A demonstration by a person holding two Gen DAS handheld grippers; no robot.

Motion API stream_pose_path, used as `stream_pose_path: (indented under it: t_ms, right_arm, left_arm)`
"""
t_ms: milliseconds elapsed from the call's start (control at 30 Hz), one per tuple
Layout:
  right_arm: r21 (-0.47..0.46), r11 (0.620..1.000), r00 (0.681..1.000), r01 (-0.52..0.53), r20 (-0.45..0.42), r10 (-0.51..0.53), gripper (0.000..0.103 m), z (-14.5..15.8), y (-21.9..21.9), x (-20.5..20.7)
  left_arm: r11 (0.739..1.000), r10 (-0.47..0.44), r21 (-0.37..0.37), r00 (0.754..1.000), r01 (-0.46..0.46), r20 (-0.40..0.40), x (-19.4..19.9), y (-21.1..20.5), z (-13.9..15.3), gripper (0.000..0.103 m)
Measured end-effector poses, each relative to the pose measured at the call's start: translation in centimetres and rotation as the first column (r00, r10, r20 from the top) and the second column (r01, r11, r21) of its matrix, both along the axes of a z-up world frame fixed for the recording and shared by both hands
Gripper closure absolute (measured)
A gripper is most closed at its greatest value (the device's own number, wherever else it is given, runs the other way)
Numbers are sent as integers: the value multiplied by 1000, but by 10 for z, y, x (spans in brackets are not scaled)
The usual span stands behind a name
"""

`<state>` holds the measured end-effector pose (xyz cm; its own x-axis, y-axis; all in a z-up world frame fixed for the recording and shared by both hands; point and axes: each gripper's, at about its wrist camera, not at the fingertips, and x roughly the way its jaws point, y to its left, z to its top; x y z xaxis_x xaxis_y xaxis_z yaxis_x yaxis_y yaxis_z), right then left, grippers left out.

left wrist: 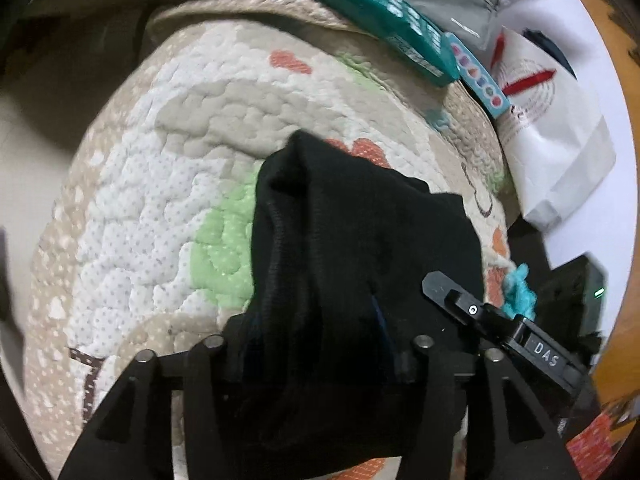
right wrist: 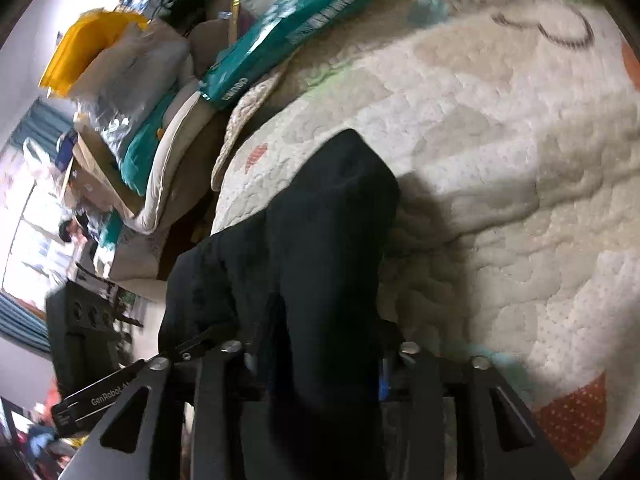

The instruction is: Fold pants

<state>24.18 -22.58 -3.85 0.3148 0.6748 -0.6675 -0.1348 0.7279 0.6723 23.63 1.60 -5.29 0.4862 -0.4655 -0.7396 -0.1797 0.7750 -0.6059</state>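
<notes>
Both claws clamp the black pants (left wrist: 352,248): left gripper (left wrist: 316,344), right gripper (right wrist: 320,360). Bare quilt (left wrist: 160,184) upper left; teal pack (left wrist: 360,8) crowds the top edge. "DAS" reads lower right.

A quilted mat (right wrist: 500,168) in cream, beige, green and orange patches covers the floor. A teal pack (right wrist: 280,36) lies at its edge beside stacked cushions (right wrist: 176,136). Daylight glows through a window (right wrist: 28,216) with blue curtains (right wrist: 24,320).
</notes>
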Motion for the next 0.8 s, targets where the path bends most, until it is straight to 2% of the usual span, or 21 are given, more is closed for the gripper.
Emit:
stream_pose_path:
  t_ms: [33,67,100,167,300,467,533,567,633,700,800]
  right_arm:
    - [22,1000,1000,18,-24,-17,39,-5,-4,1]
    - [75,996,998,39,-47,-35,38,-12,-12,1]
    - [110,992,997,54,-58,-48,38,-14,-17,0]
    - [133,988,996,74,-61,-67,38,-14,-23,-3]
    - [89,994,998,64,-24,-63,36,-7,-19,-6]
    - [79,995,998,67,4,-67,36,-1,-17,-2]
    - [81,994,997,78,14,-79,35,1,-19,3]
    - [74,993,996,90,14,-92,33,2,-19,7]
    - [48,991,992,128,0,-128,29,-1,-22,14]
    - [76,985,988,157,-29,-155,28,-7,-28,18]
    - [105,976,981,192,-42,-189,28,-6,-39,15]
  left_arm:
    - [1000,10,-29,1000,-10,-4,0,4,-2,51]
    - [997,24,-68,1000,-25,-11,1,8,-4,51]
    - [994,34,-102,999,-36,-18,3,12,-5,51]
    - [991,39,-125,999,-40,-12,6,16,-1,51]
    - [990,48,-130,999,-49,-8,14,20,7,49]
    - [961,100,-255,994,-107,-43,16,36,-4,49]
    - [959,113,-255,992,-124,-61,18,39,-9,47]
    - [961,116,-245,991,-131,-73,18,39,-12,47]
    - [948,136,-278,987,-156,-90,19,41,-17,46]
    - [932,154,-315,983,-179,-104,20,44,-21,44]
    - [930,142,-326,985,-168,-103,20,46,-21,44]
